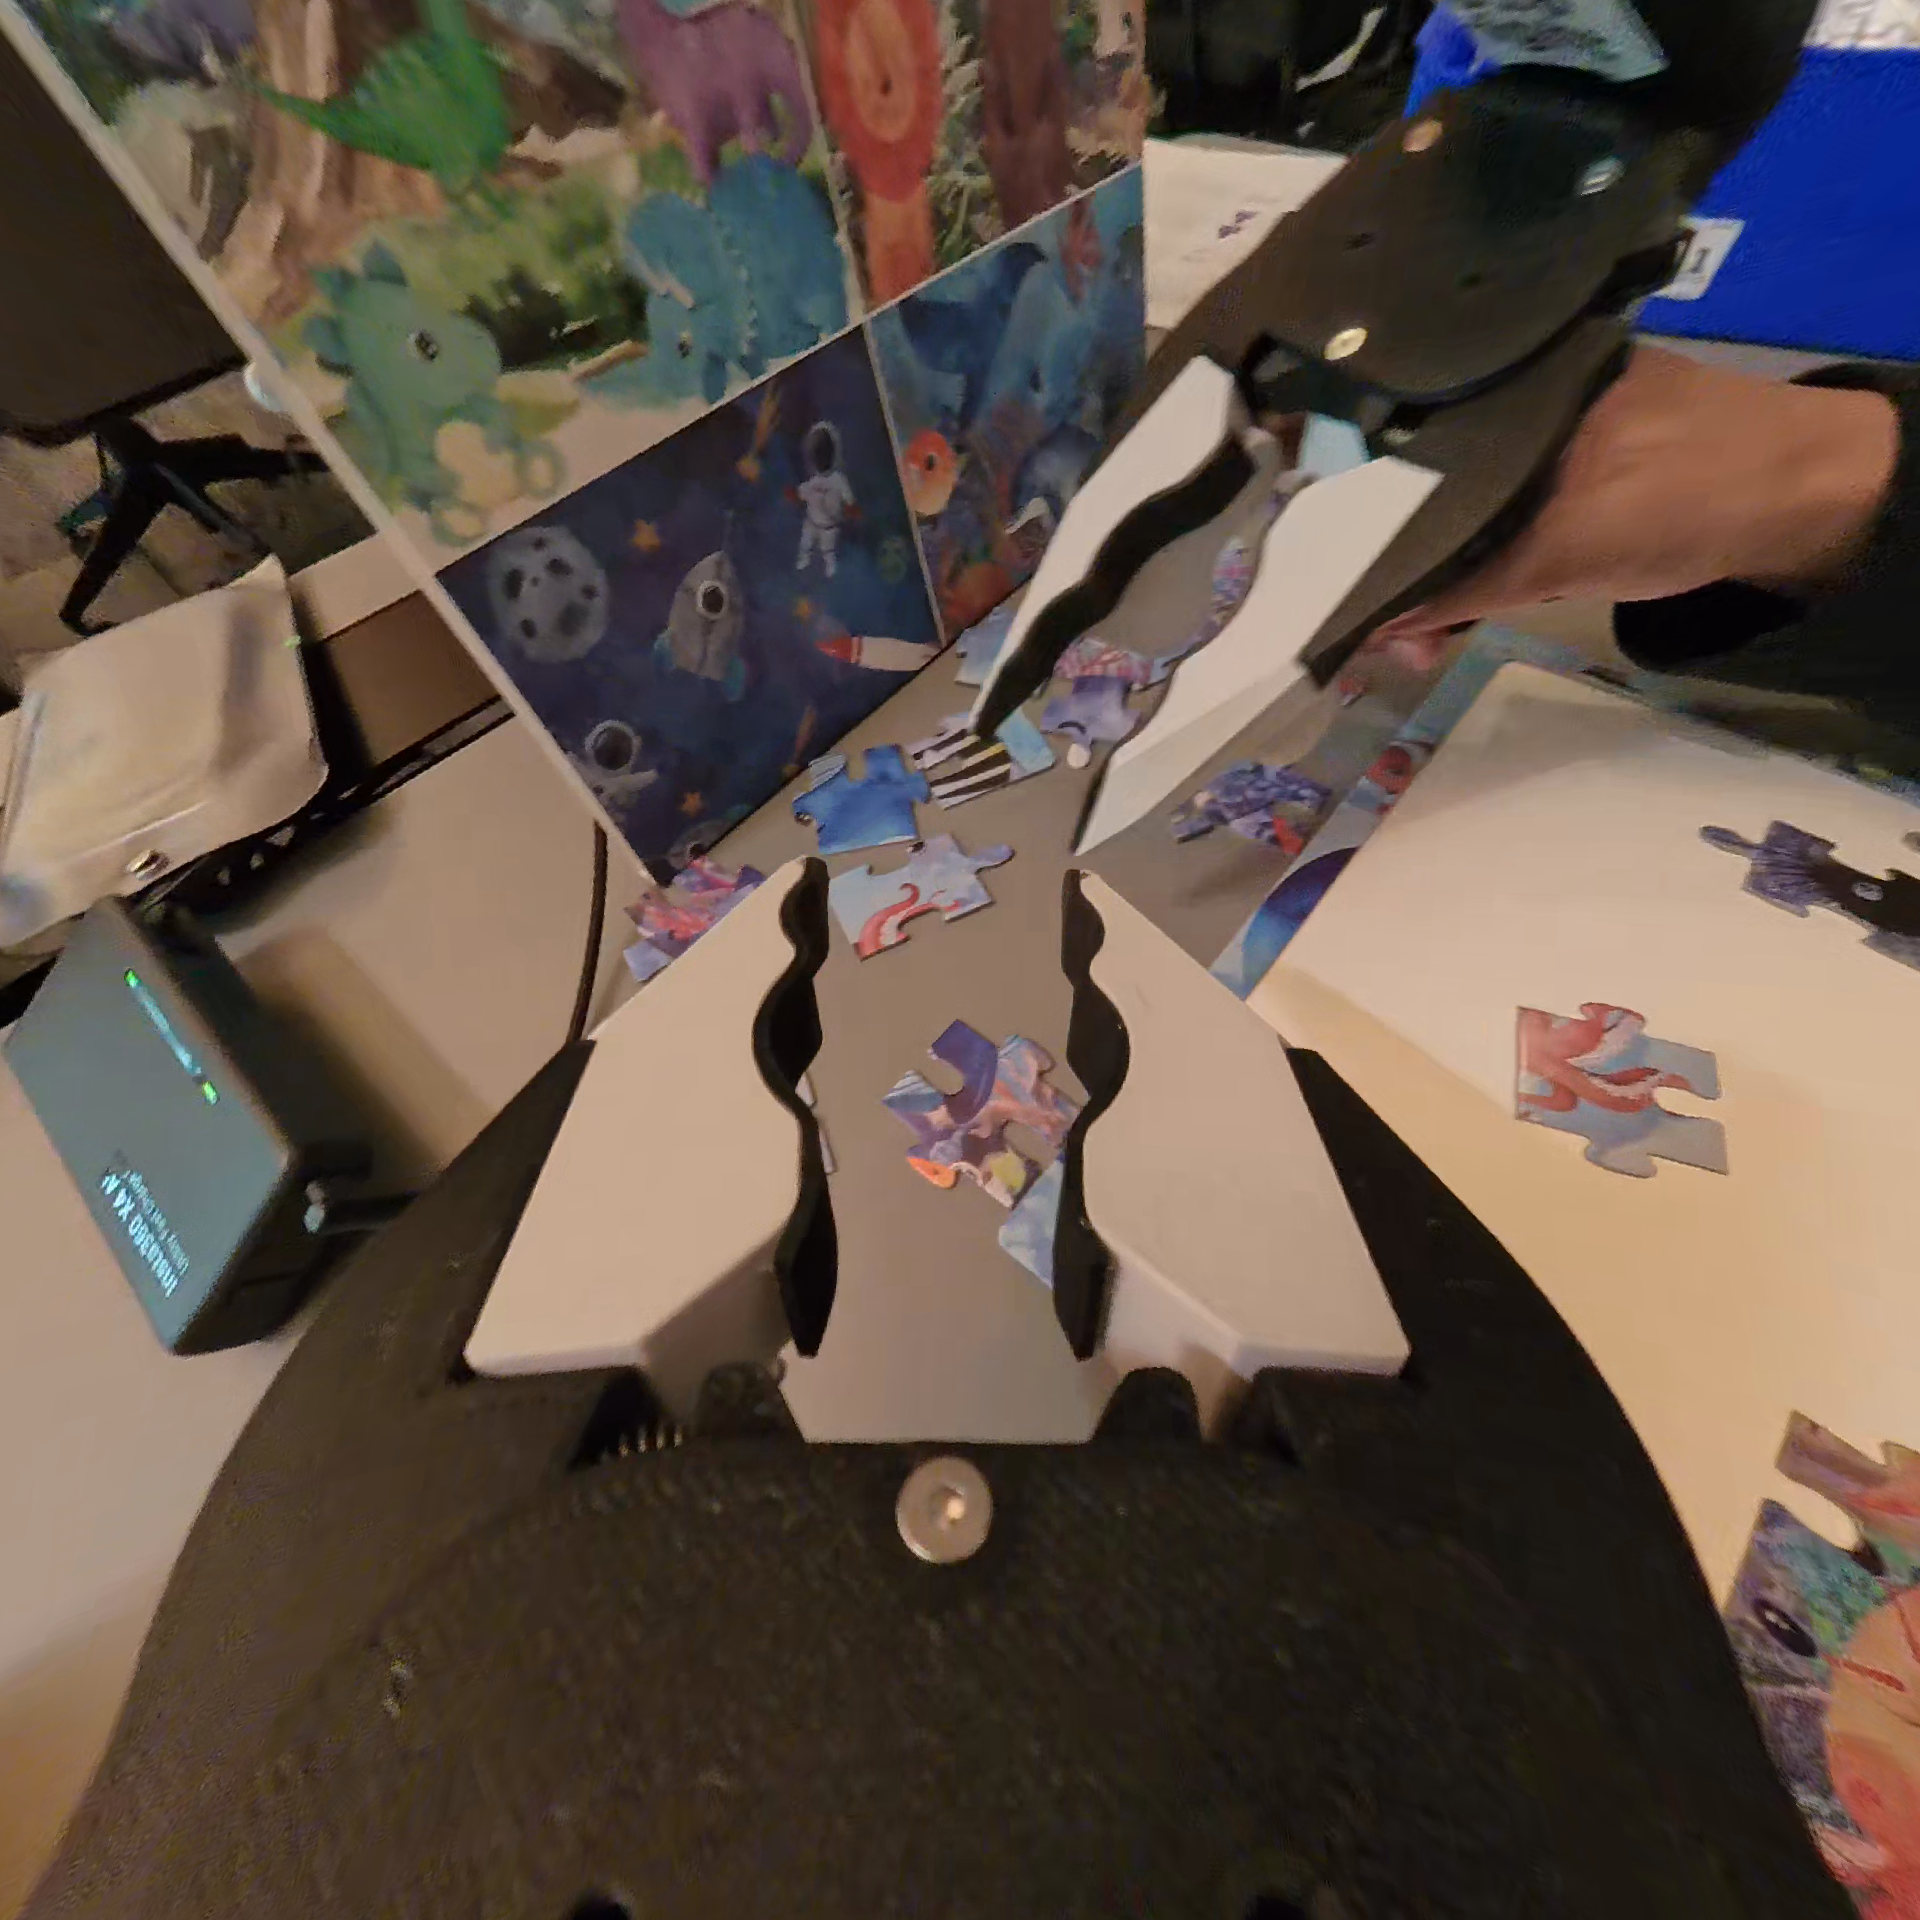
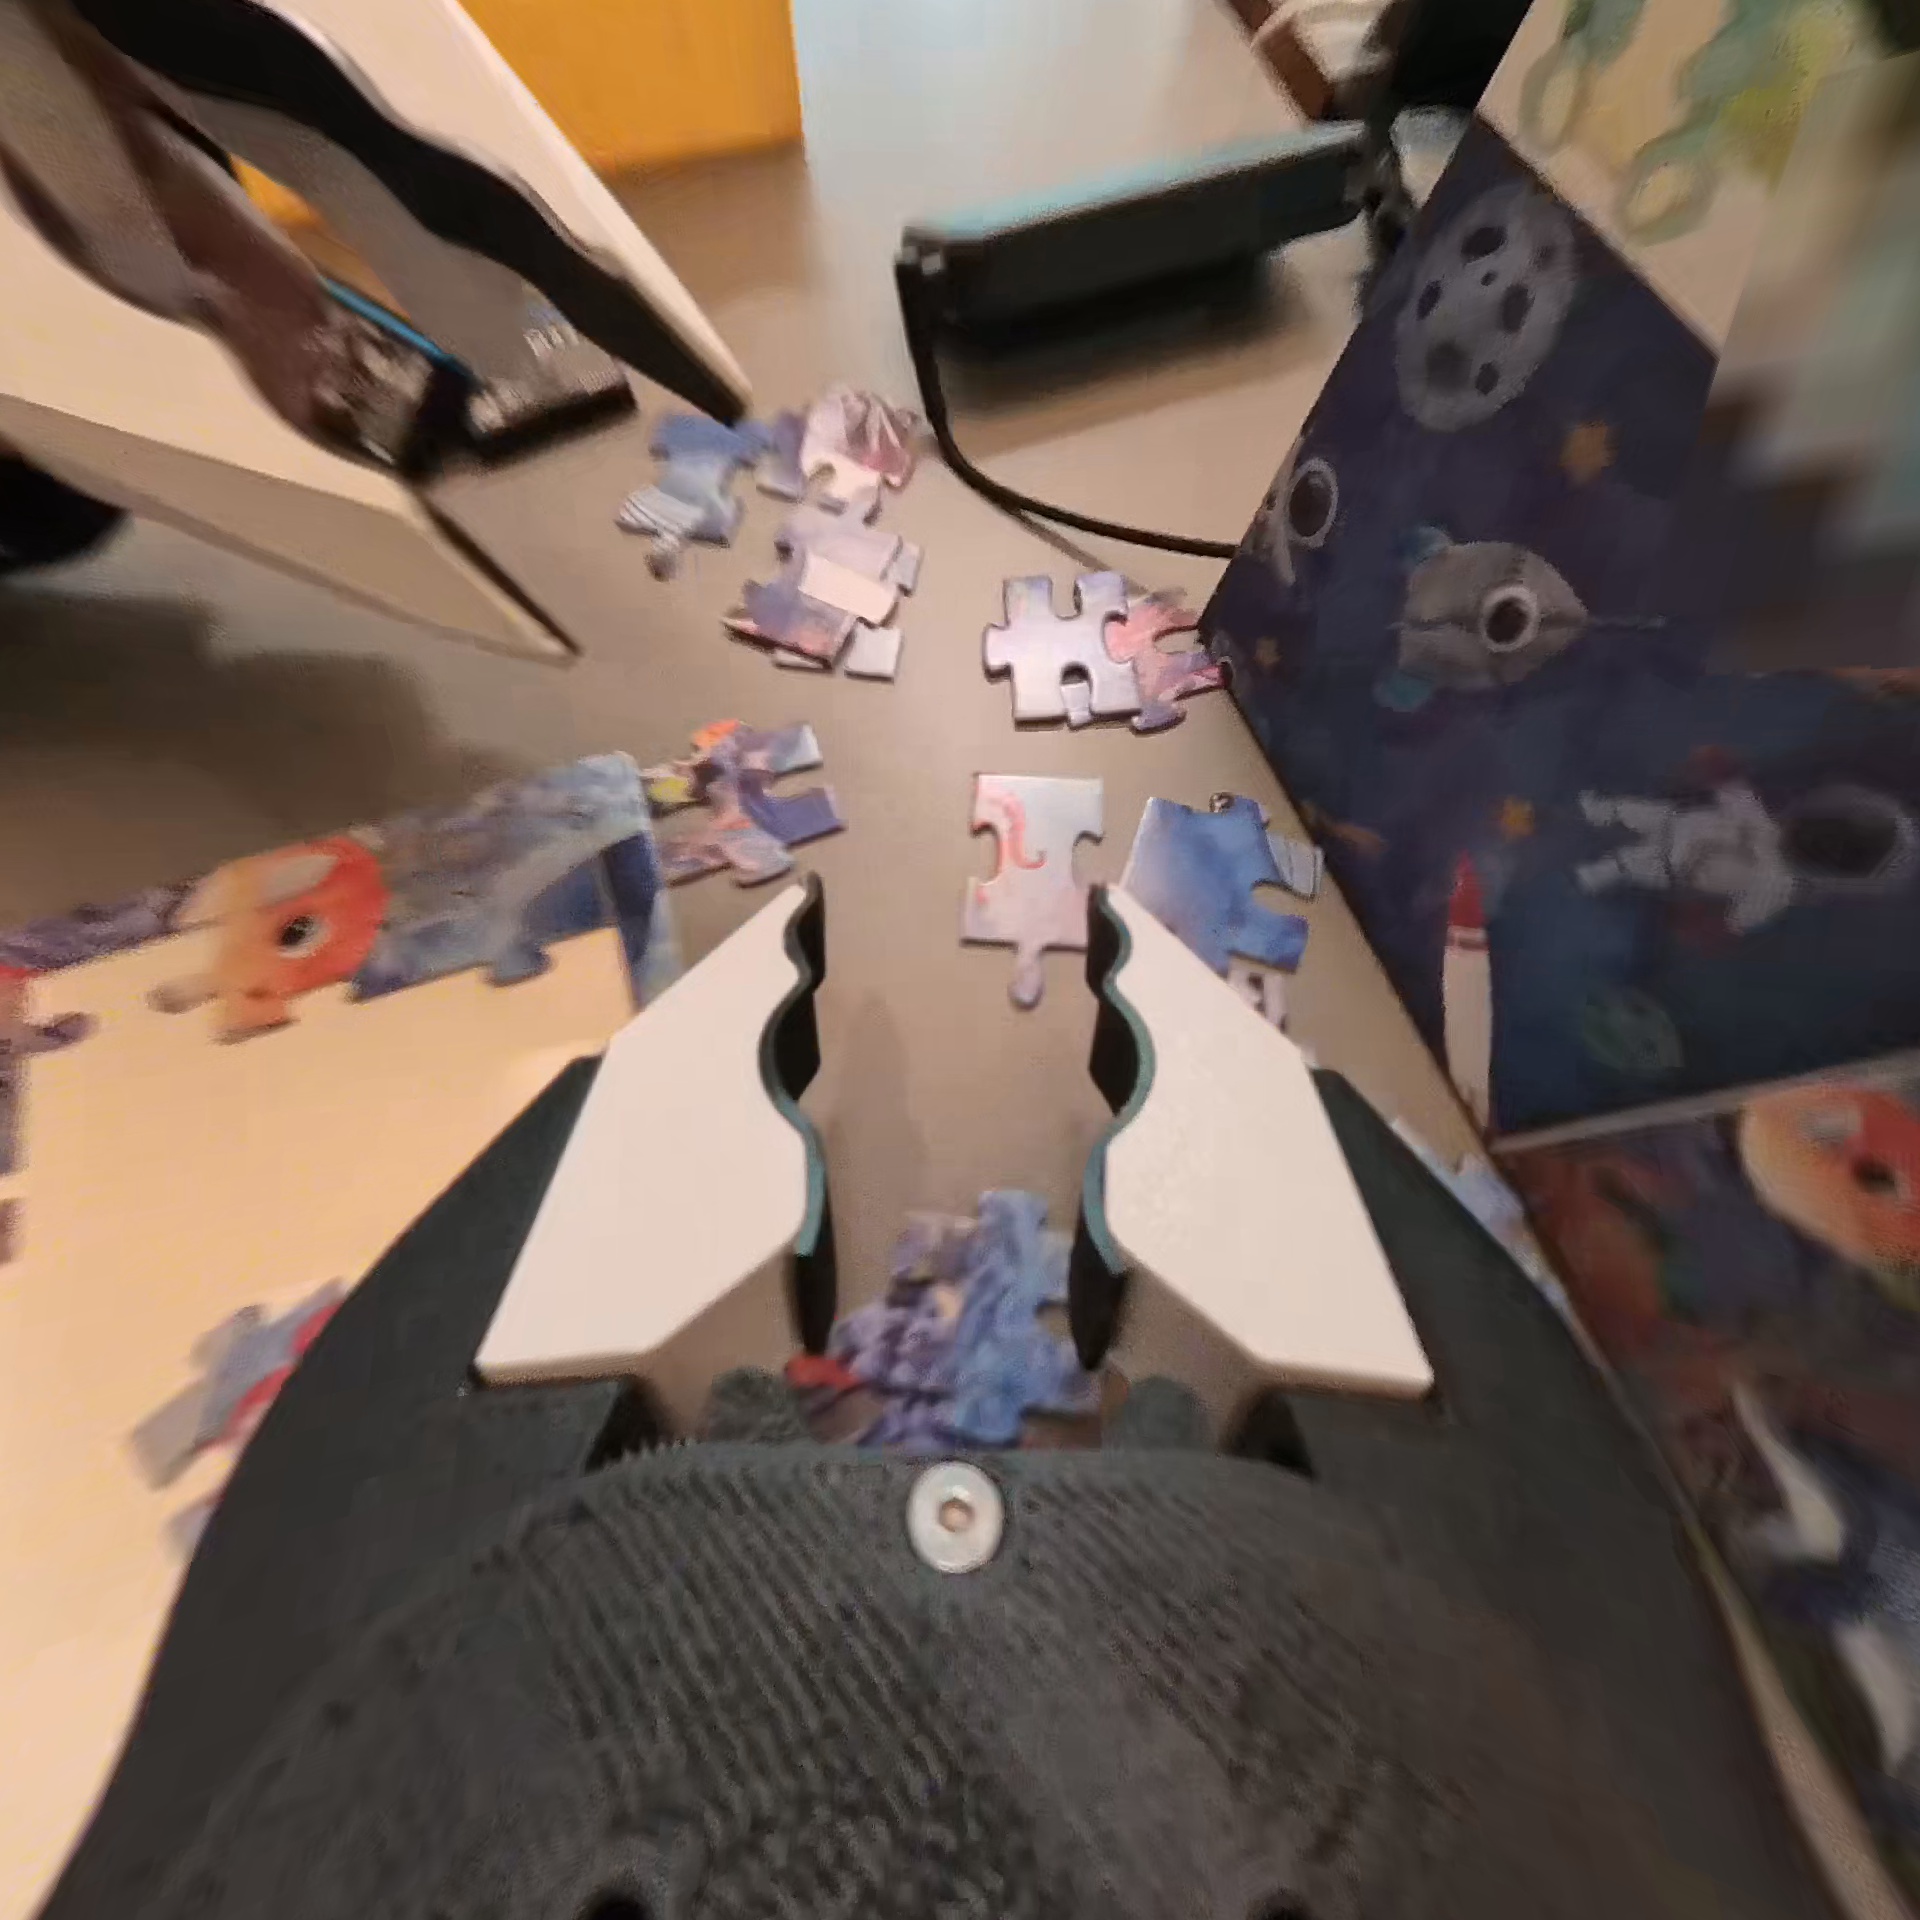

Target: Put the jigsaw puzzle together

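Loose jigsaw pieces lie on the grey table. In the left wrist view my left gripper [image 1: 943, 883] is open and empty, low over a purple-blue piece [image 1: 977, 1112] that lies between its fingers. My right gripper [image 1: 1039, 784] is open beyond it, tips down by a striped piece [image 1: 966, 769]. In the blurred right wrist view my right gripper [image 2: 956, 899] is open and empty above a pink-tentacle piece [image 2: 1029, 873] and a blue piece [image 2: 1216, 894]. The left gripper [image 2: 644, 525] shows at upper left. The white puzzle board [image 1: 1507, 935] carries an octopus piece [image 1: 1616, 1086] and a joined section [image 1: 1829, 1662].
A standing picture board [image 1: 707, 623] of reference images walls off the far side; it also shows in the right wrist view [image 2: 1558, 675]. A dark box-shaped device [image 1: 145, 1132] with a cable [image 2: 1039, 509] lies at the left. A joined strip with an orange fish [image 2: 301, 914] edges the board.
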Tool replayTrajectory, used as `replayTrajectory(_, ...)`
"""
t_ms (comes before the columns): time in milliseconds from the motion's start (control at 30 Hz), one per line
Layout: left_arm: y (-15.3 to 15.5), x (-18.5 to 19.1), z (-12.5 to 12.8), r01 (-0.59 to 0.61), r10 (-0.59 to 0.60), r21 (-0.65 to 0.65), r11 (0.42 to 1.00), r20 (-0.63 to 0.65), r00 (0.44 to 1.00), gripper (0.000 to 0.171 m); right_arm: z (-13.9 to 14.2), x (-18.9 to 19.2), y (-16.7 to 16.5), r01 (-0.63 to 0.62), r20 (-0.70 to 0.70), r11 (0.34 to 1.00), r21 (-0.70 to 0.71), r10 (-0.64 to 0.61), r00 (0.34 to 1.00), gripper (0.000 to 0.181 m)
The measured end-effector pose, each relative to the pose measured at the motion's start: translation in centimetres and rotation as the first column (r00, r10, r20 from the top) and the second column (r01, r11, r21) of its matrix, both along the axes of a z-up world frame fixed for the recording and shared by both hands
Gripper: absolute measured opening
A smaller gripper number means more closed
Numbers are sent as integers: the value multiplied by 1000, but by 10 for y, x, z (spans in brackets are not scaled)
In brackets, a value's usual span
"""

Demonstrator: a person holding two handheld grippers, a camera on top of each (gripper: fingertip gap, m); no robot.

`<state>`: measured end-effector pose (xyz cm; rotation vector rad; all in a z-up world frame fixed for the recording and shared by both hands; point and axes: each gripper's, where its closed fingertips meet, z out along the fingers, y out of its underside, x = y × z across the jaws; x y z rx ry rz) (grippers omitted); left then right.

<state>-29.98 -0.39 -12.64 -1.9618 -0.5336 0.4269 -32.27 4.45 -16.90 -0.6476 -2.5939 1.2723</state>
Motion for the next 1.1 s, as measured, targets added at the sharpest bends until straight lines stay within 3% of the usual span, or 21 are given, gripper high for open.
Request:
replayTrajectory(100, -1, -5, -6, -8, 8, 15, 1000, 19, 1000, 41, -25, -19, -14, -88, 23, 989, 116, 86, 996, 57)
replayTrajectory(267, -3, -7, -10, -22, 22, -2, 1000, 15, 1000, 40, -47, -28, -25, -164, 69, 967, 198, 153, 986, 49)
replayTrajectory(333, -2, -7, -8, -21, 21, 10, 1000, 17, 1000, 40, -47, -30, -26, -168, 79, 963, 210, 155, 985, 44)
replayTrajectory(367, -2, -7, -7, -22, 22, 15, 1000, 17, 1000, 40, -47, -30, -26, -171, 84, 961, 218, 156, 984, 32)
replayTrajectory(600, -2, -7, -7, -27, 27, 21, 999, 14, 1000, 40, -44, -21, -24, -157, 94, 961, 226, 139, 986, 30)
replayTrajectory(700, -2, -7, -4, -26, 26, 25, 999, -1, 1000, 40, -24, -13, -22, -134, 63, 980, 145, 126, 990, 31)
replayTrajectory(900, 14, 14, -1, 98, -98, 22, 995, -7, 995, 41, 38, 39, 19, -20, 14, 998, -60, 21, 1000, 31)
replayTrajectory(967, 23, 26, -5, 146, -146, -15, 989, -2, 989, 41, 42, 64, 41, 53, 34, 994, -91, -51, 998, 31)
replayTrajectory(1100, 48, 63, -19, 281, -277, -78, 957, 55, 959, 41, 23, 114, 68, 191, 149, 975, -117, -173, 974, 31)
